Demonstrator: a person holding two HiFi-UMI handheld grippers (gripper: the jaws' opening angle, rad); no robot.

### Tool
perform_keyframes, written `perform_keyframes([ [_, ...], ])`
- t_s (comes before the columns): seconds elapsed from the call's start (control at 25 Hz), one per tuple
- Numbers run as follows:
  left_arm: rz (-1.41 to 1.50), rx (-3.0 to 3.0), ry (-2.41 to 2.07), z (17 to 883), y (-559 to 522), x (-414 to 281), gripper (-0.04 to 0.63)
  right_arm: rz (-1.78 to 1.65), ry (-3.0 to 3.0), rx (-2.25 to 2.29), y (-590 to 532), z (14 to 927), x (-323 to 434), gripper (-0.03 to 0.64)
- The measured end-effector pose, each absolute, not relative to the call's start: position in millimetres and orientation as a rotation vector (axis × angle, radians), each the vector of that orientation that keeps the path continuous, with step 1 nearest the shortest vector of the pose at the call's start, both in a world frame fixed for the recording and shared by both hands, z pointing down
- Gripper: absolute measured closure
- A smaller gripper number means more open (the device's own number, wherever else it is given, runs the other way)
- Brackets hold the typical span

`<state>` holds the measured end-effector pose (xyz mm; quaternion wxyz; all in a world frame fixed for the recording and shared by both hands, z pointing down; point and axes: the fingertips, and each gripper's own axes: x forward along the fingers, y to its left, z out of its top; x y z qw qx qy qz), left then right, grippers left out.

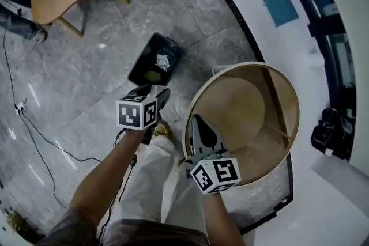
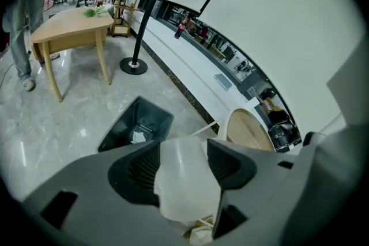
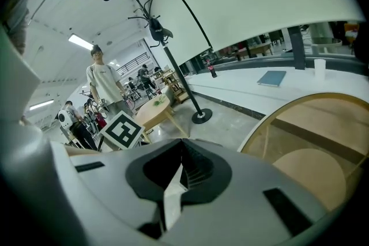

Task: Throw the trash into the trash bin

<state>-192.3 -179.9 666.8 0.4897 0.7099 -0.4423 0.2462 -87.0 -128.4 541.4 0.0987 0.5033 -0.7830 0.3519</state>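
Translucent white plastic trash (image 2: 183,187): clamped between the jaws of your left gripper (image 2: 184,147), just at the bin's near edge.
Black trash bin (image 2: 136,124): on the grey floor (image 2: 52,129), crumpled paper (image 2: 138,136) inside.
Your right gripper (image 3: 181,152): jaws together, pinching a thin white scrap (image 3: 172,196); round wooden table (image 1: 271,118) to the right.

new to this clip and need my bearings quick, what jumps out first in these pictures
The left gripper is clamped on a translucent plastic cup, with the black trash bin on the grey floor just ahead, some trash already inside. The right gripper pinches a thin white scrap beside the big round wooden table at the head view's right.
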Motion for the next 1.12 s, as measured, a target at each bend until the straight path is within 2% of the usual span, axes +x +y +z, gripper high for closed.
perform_keyframes([
  [1.12,0.573,1.731,-1.243,687,-248,-246,0.324,1.087,-2.262,1.470,-166,567,-103,0.598],
])
